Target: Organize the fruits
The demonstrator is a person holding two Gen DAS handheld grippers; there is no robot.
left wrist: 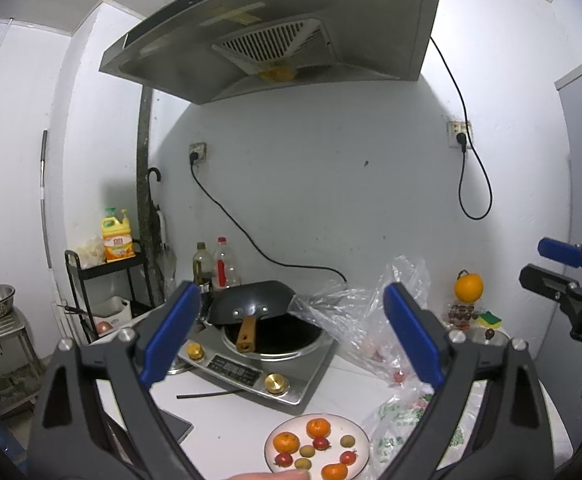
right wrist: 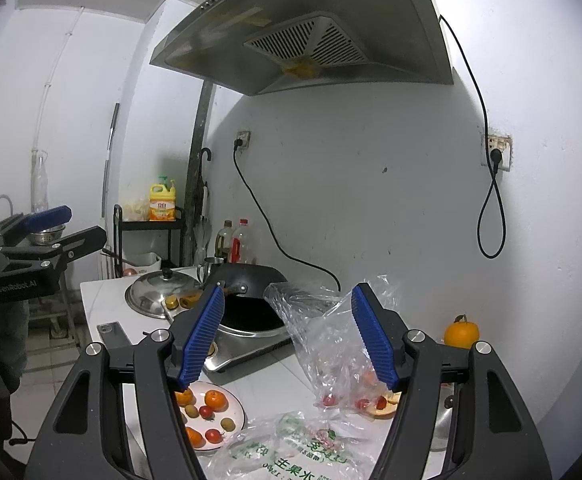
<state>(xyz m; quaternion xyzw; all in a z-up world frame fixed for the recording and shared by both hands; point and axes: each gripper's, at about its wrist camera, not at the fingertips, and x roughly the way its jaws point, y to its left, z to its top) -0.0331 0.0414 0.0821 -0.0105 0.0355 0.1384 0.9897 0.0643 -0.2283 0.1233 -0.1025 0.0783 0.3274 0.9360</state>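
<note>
Both hand-held grippers, left [left wrist: 291, 336] and right [right wrist: 287, 336], hung open and empty above the round white plate [right wrist: 238, 406] of small fruits, lower left; next probably reaching into the crumpled clear plastic bag [right wrist: 331, 344].

A home kitchen: a steel hood [left wrist: 275, 28] fills the upper frame, a wok [left wrist: 255, 300] sits on an induction cooker [left wrist: 267, 364] at centre, oil bottles [left wrist: 211, 260] behind, detergent [left wrist: 117, 238] on a rack at left.
</note>
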